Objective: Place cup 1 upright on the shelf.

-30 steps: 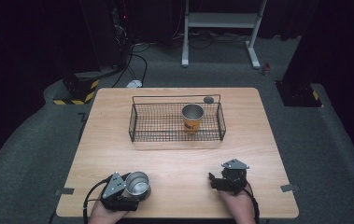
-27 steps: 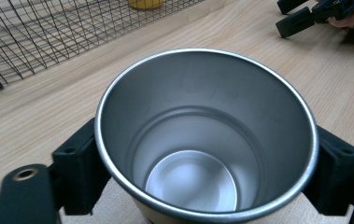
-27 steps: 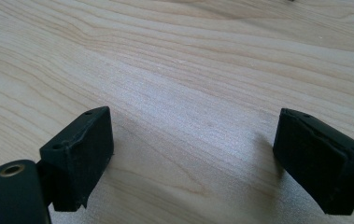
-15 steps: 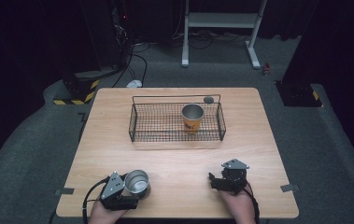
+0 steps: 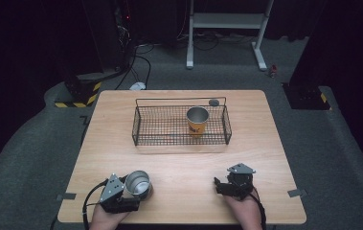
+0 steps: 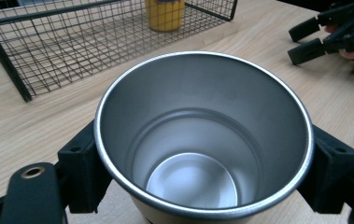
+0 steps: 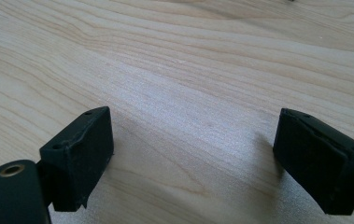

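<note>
A shiny steel cup (image 5: 137, 184) stands upright near the table's front left, empty inside (image 6: 198, 140). My left gripper (image 5: 135, 189) is shut on it, with one black pad (image 6: 83, 170) pressed on each side of its wall just under the rim. My right gripper (image 5: 218, 187) rests at the front right, held by a hand, and points left. Its jaws stand open over bare wood (image 7: 191, 158) with nothing between them. The right gripper (image 6: 307, 42) also appears beyond the cup in the left gripper view.
A black wire basket (image 5: 181, 140) sits at the middle of the wooden table (image 5: 265, 139). A yellow cup with a steel rim (image 5: 197, 120) stands upright in its right part. A small dark round object (image 5: 213, 102) lies just behind the basket.
</note>
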`<state>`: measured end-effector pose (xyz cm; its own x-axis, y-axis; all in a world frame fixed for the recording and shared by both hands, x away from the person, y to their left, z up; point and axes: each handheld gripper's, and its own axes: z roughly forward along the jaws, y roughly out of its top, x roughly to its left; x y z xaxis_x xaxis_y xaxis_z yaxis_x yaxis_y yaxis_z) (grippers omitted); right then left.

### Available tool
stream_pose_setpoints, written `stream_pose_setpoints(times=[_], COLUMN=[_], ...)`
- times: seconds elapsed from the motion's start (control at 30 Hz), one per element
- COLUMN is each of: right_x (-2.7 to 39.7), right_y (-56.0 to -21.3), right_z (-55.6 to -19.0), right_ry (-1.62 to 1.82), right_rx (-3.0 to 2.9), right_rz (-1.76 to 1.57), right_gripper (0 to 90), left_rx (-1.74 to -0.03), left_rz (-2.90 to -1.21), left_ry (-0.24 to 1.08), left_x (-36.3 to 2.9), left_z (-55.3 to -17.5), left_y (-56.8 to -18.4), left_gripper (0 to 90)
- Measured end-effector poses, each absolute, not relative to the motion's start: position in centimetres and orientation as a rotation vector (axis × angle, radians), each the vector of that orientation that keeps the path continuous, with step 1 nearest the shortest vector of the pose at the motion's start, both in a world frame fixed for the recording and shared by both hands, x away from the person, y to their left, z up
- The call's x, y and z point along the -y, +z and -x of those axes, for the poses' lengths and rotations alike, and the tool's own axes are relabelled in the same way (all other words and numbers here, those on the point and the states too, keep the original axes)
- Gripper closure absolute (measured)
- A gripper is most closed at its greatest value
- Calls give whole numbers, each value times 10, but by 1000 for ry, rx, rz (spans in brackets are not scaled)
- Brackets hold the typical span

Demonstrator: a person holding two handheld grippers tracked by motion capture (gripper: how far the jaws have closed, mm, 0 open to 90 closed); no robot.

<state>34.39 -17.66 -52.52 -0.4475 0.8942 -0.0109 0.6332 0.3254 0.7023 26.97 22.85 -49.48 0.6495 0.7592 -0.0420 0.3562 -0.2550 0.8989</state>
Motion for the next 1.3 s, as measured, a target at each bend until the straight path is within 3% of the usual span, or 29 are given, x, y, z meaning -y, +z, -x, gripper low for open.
stream_pose_setpoints(times=[0.77, 1.3], right_x=[177, 177], right_y=[-525, -525], right_z=[-344, -344], right_ry=[892, 891], right_rx=[-2202, -2203], right_rz=[-1347, -1345], right_gripper=[117, 117], left_rx=[-976, -971], left_rz=[-1801, -1775], left_ry=[460, 588], left_x=[-215, -200], left_z=[-286, -304], left_y=[-475, -436], left_gripper=[189, 188])
